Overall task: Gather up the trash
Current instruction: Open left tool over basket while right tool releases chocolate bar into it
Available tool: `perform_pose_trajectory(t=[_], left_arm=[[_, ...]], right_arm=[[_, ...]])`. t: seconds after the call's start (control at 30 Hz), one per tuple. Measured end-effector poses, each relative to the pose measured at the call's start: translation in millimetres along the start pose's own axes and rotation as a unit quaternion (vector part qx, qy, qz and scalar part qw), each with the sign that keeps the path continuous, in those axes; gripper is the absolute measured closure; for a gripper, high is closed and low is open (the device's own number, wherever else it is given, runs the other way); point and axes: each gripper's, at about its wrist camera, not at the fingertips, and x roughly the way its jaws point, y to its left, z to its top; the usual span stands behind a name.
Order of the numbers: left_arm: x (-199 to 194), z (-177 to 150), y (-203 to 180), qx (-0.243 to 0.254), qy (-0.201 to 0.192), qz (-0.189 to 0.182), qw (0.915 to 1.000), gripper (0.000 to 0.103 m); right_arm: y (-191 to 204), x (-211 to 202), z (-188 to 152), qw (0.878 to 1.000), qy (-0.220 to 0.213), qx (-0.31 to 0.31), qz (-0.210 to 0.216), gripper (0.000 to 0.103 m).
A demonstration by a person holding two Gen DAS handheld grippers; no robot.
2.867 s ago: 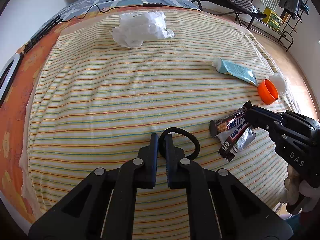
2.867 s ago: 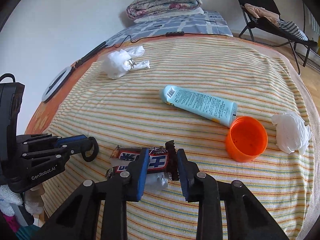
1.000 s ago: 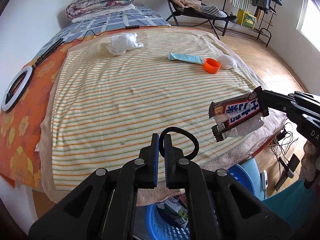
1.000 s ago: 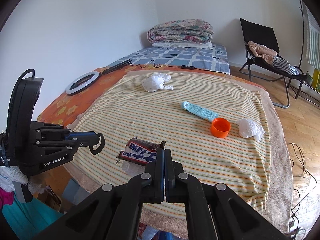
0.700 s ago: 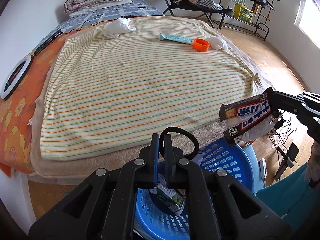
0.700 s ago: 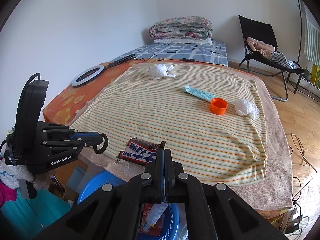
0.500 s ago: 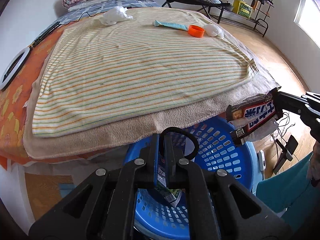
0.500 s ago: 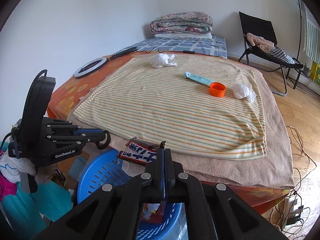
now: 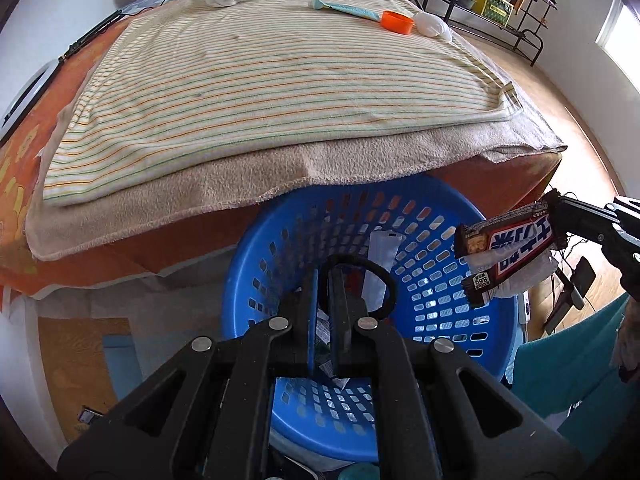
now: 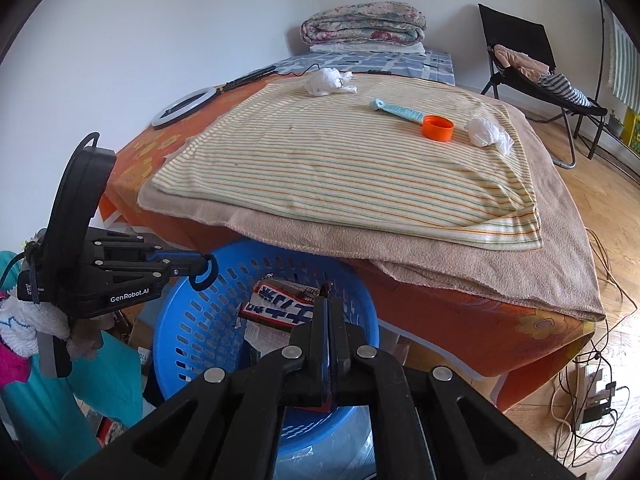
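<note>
Now the right claw (image 10: 328, 312) grips wrappers (image 10: 280, 306) above basket (image 10: 180, 320).

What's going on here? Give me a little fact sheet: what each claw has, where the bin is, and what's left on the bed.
Right gripper: shut on candy wrappers, held over the basket
Left gripper: shut on a black ring, also over the basket
Basket: blue, perforated, on the floor against the bed's edge, some litter already inside
On the striped blanket: blue tube, orange cap, two crumpled white wads
Step not yet done: wrappers not yet dropped
</note>
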Motion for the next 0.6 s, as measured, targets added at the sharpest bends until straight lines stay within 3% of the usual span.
perform_pose_trajectory(t=[0.6], left_arm=[[21.1,-9.8,-6.7,0.008,0.04,-0.003,0.9992,0.1]], right_arm=[[9.5,27.6,-19.3,0.999,0.049,0.003,0.018,0.103]])
